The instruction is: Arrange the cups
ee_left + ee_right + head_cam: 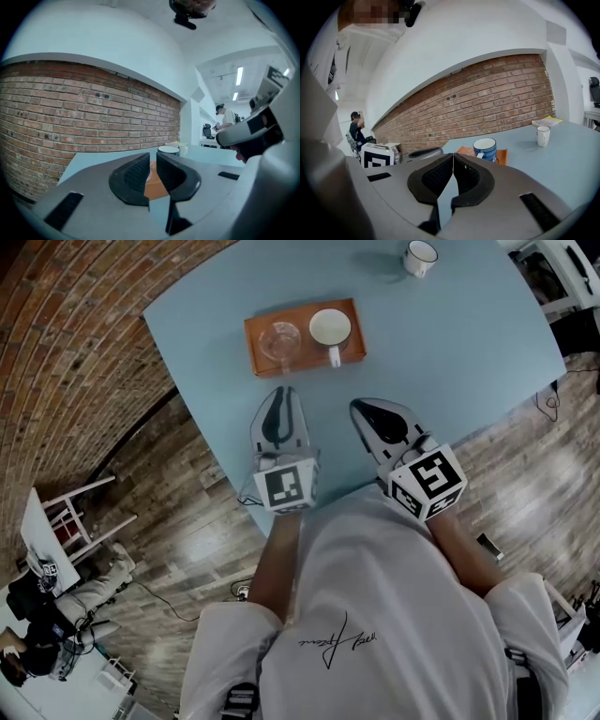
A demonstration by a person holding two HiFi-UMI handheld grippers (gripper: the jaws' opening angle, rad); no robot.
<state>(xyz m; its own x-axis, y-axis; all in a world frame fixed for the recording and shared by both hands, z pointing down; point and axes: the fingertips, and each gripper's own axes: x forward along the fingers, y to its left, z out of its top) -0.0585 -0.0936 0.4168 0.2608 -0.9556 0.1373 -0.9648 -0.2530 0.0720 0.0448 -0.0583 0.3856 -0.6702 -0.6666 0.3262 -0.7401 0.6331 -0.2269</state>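
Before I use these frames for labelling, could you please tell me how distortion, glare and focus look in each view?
Head view: fisheye bows the table edges, bright glare on the wooden floor, the tray sharp. Left gripper view: dark vignetted corners, curved brick wall, blown-out ceiling lights. Right gripper view: brick wall bowed, the far mug crisp, a mosaic patch at top left.

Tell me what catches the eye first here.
An orange tray sits on the blue table, holding a glass cup and a blue mug. A white mug stands alone at the far edge. Nearer, the left hand-held gripper is slightly open, the right hand-held gripper shut.
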